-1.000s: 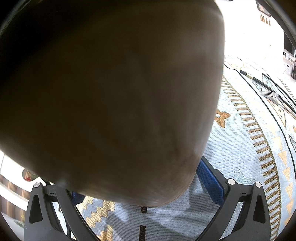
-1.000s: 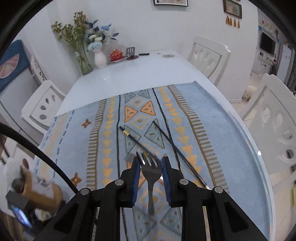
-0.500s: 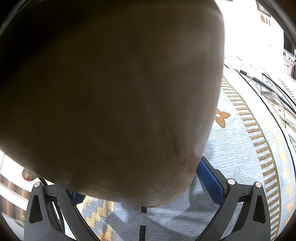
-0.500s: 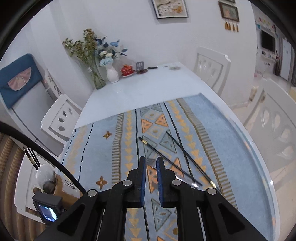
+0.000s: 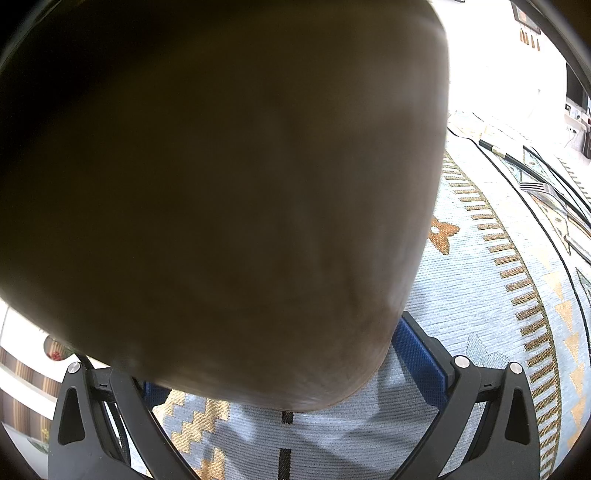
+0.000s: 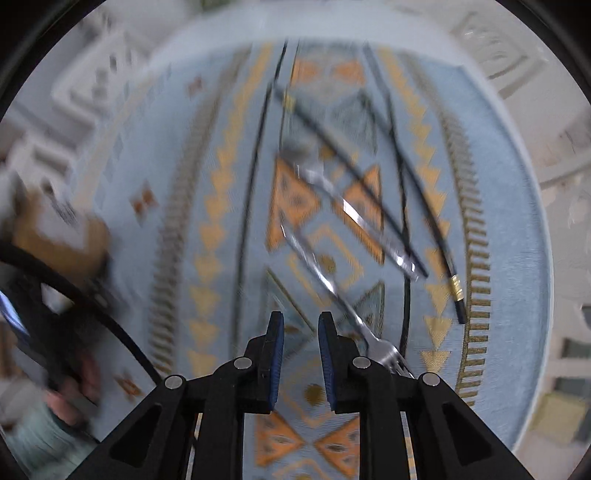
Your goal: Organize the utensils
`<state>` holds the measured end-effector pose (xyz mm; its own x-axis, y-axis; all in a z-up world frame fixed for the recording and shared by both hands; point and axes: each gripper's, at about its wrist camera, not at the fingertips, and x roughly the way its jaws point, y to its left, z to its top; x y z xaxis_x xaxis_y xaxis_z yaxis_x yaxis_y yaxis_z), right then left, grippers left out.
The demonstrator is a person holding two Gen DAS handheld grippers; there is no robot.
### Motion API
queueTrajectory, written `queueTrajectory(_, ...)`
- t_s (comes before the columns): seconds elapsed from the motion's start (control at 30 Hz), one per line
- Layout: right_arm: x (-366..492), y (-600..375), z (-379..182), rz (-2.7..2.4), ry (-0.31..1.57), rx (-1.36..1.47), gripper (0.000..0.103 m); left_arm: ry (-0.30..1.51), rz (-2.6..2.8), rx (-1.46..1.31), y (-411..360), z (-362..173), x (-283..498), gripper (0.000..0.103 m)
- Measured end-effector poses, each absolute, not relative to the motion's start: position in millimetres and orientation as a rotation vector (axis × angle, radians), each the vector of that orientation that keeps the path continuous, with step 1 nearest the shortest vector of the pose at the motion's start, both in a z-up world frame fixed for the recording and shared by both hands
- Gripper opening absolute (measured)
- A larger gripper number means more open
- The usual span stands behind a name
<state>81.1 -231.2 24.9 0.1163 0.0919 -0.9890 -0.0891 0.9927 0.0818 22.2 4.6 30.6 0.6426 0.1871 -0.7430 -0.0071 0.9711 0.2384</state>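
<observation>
The left gripper (image 5: 280, 373) has its jaws clamped on a brown holder (image 5: 221, 184), the blue pads pressing its sides low down. The holder sits so close to the lens that it blocks most of that view. It seems to be held there, tilted over the cloth (image 5: 480, 295), so that utensils can be dropped into it. The right gripper (image 6: 300, 321) points straight down at the cloth, its jaws narrow and with nothing between them. They have just been opening a little, probably to be ready for the next pick. Just beside its right finger lies a fork (image 6: 332, 284), tines nearest the gripper and handle running away up and to the left. It lies outside the jaws, so I judge it free on the cloth and not held. Beyond it a second fork (image 6: 354, 214) lies slanted the other way, tines at the far end. Two black chopsticks lie past and beside that. One (image 6: 351, 158) crosses close to the second fork, and the other (image 6: 436, 236), with a gold band near its end, lies further right. All four utensils rest loose in the middle of the cloth, well apart from the holder, which shows as a brown blur at the left edge of the right view. White tabletop (image 6: 221, 33) shows beyond the cloth's far edge. That view is smeared, so finer contact between the pieces cannot be judged.
</observation>
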Motion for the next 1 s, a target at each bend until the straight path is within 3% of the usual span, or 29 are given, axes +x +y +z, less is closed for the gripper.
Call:
queueTrajectory(0.33,107,-231,-12,0.165,1.527,-0.198,0.018,0.868,0.112,0.222,5,30,22,0.103)
queueTrajectory(0.47,110,-221,-8,0.193,1.509,-0.214,0.008,0.868,0.112,0.222,5,30,22,0.103)
queueTrajectory(0.63,93,-217,36,0.351,1.345,-0.019,0.006,0.868,0.112,0.222,5,30,22,0.103)
queueTrajectory(1.0,51,-218,105,0.353,1.096,0.074,0.006,0.868,0.112,0.223,5,30,22,0.103)
